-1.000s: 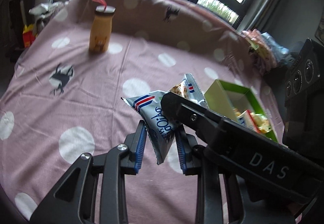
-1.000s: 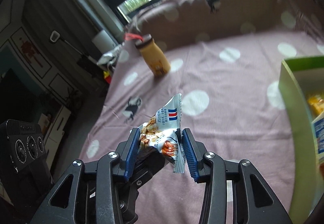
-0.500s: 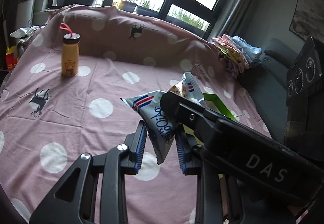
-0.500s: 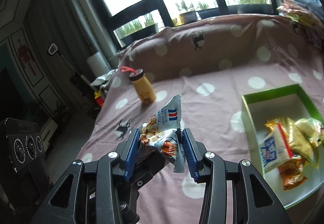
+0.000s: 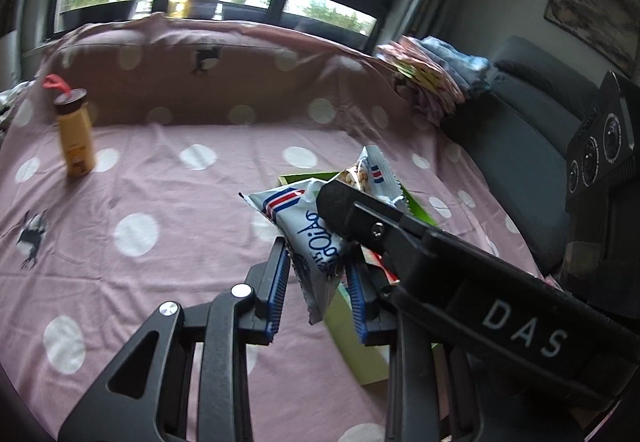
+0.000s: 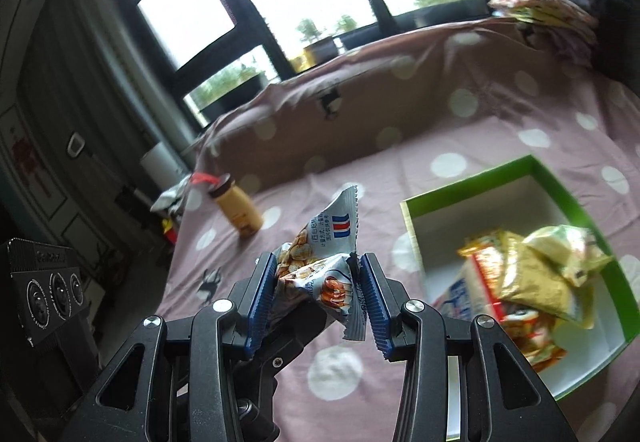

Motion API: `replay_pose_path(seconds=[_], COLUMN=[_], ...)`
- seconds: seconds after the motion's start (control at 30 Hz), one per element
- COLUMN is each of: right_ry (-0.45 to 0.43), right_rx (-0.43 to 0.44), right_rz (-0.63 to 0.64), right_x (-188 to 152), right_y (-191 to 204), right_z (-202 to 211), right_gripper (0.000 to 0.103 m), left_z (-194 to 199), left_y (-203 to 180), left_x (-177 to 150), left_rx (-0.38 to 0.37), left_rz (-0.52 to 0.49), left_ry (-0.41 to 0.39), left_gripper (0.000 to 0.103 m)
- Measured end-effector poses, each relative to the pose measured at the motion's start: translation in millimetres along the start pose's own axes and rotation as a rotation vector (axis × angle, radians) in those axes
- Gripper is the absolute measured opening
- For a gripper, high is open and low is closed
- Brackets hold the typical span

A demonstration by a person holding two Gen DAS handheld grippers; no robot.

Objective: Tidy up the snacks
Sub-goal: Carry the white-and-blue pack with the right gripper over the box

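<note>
Holding one small bag in each gripper, both up in the air over the spotty pink cloth (image 5: pixel 160 202).

In the left gripper (image 5: pixel 316 248): a blue and white bag (image 5: pixel 308 226), pinched in a narrow grip between the blue pads. Hanging point down, long way up and down, top sticking out above the fingertips.

In the right gripper (image 6: pixel 316 262): a nut bag (image 6: pixel 328 242), squeezed and crumpled in a grip a bit wider. Long way up and down too, with one corner poking up high.

To the right of the right gripper and lower down: the green box (image 6: pixel 472 178), open on top. Already some snacks (image 6: pixel 532 274) inside, heaped at the near right end. White bare floor at the far left end of the box, so room there for more.

Probably next: over to the box and down, then letting go. Nearer to the box: the right gripper, with the box just beside it on the right. For the left gripper, the box lies ahead and to the right, mostly hidden behind the right gripper, which crosses close in front. Better one at a time, to keep from bumping.

Need to clear the green wall, so in from above, not from the side.

Far off to the left: a bottle (image 6: pixel 238 212) standing upright, well apart from everything. At the back right: a pile of clothes (image 6: pixel 540 6), out of the way.
</note>
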State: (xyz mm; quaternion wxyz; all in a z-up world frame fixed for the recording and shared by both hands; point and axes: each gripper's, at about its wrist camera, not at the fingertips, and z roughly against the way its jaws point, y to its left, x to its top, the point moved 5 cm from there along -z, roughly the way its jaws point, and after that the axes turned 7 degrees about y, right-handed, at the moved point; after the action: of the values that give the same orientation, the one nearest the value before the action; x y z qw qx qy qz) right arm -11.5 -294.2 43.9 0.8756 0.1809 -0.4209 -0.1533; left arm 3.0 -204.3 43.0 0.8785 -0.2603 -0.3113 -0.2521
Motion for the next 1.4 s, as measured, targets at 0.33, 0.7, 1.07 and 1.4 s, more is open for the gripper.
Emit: replay_pose_path(seconds=[0.33,0.7,1.07,1.4], right_ry=[-0.028,0.018,0.084,0.131], right_rx=[-0.073,-0.151,-0.198,-0.231], right_rz=[-0.118,-0.220,-0.273,-0.310], right_x=[7.4,5.3,-2.3,-8.3], right_y=[-52.0,-91.8,-115.9,-133.2], right_z=[17.6,17.2,7.7,-3.8], right_gripper=[0.045,0.045,0.045,0.045], left_z=[-36.8,-72.2,-97.6,-118.0], left_y=[-39.4,-63.3,-67.7,-70.1], left_x=[5.6,3.0,-5.7,-12.6], left_rx=[-0.073,-0.128,-0.156,-0.173], left_rz=[-0.079,-0.080,-0.051,-0.023], left_ry=[0.070,0.174,0.265,0.323], left_gripper=[0.027,0.027,0.027,0.027])
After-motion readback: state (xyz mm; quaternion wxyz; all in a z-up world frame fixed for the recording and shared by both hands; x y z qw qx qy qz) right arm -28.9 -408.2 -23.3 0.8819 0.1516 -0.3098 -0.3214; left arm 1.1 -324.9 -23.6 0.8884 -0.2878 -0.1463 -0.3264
